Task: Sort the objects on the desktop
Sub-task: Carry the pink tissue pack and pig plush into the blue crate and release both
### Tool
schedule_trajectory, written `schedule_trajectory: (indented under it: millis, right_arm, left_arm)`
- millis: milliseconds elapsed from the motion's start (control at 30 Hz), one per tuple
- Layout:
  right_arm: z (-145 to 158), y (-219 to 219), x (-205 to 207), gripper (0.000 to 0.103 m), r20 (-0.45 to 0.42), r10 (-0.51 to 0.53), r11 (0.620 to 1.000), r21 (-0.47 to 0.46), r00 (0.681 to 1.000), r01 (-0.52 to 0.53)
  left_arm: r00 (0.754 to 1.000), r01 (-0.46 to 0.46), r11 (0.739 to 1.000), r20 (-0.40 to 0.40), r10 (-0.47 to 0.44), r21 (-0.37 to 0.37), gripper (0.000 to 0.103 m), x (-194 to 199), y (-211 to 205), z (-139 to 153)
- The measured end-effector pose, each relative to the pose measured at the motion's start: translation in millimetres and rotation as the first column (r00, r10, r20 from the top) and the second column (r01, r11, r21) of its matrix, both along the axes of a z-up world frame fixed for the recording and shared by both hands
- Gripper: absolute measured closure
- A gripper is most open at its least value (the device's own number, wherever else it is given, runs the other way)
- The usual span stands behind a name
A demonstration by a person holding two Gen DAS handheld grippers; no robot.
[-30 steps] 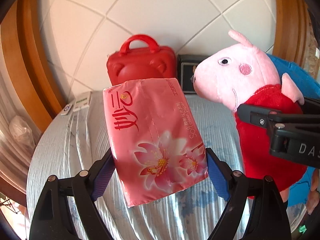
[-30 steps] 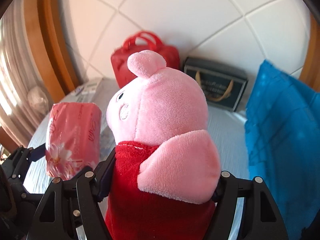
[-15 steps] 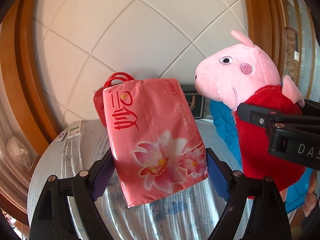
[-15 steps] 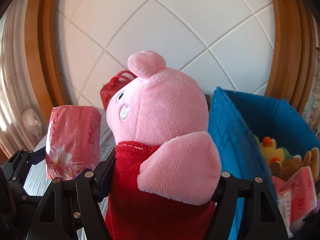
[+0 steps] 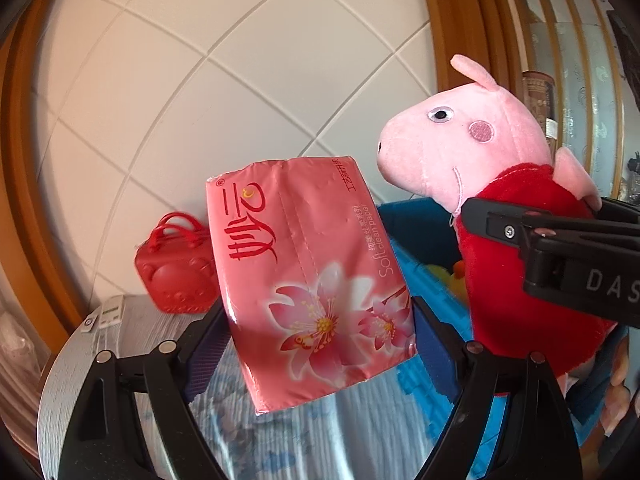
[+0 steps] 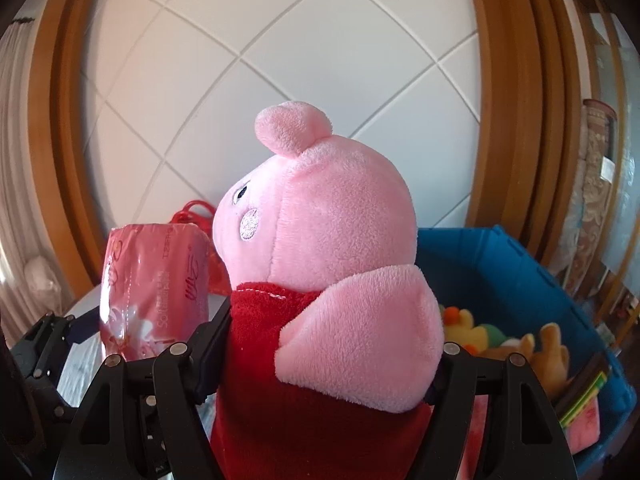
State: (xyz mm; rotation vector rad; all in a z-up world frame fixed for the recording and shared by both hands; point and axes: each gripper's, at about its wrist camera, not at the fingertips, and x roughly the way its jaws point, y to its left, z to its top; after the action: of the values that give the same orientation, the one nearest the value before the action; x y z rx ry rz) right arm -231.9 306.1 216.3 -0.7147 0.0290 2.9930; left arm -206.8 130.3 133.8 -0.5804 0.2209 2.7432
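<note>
Since a second ago both grippers have risen and swung toward the blue bin (image 6: 516, 264), whose toys now show at four o'clock in the right wrist view, while the red bag (image 5: 176, 268) has sunk to nine o'clock in the left one. The left gripper (image 5: 320, 332) clamps the pink tissue pack (image 5: 308, 272), tilted, above the table (image 5: 132, 320). The right gripper (image 6: 332, 356) squeezes the plush pig (image 6: 320, 240) upright, seemingly at the bin's near edge

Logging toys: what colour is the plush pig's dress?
Red, on the pink plush pig; clearest in the left wrist view.
</note>
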Motion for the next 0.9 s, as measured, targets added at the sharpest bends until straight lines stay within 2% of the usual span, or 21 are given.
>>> schedule_trajectory:
  millis: [200, 500, 733, 900]
  right_arm:
    - [23, 63, -5, 0.030, -0.017, -0.063, 0.998, 0.023, 0.998, 0.064]
    - [47, 176, -30, 0.030, 0.057, -0.165, 0.982, 0.106, 0.985, 0.159]
    - [30, 235, -64, 0.030, 0.142, -0.182, 0.978, 0.128, 0.973, 0.164]
    - [7, 256, -95, 0.030, 0.228, -0.155, 0.986, 0.096, 0.961, 0.136]
  left_arm:
    - [0.999, 0.041, 0.999, -0.007, -0.041, -0.018, 0.018, -6, 66, 15]
    - [0.991, 0.086, 0.993, 0.114, -0.077, -0.078, 0.018, -39, 169, 28]
    - [0.961, 0.106, 0.987, 0.268, -0.071, -0.122, 0.018, -79, 227, 17]
    - [0.925, 0.132, 0.977, 0.375, -0.061, -0.166, 0.018, -108, 257, -5]
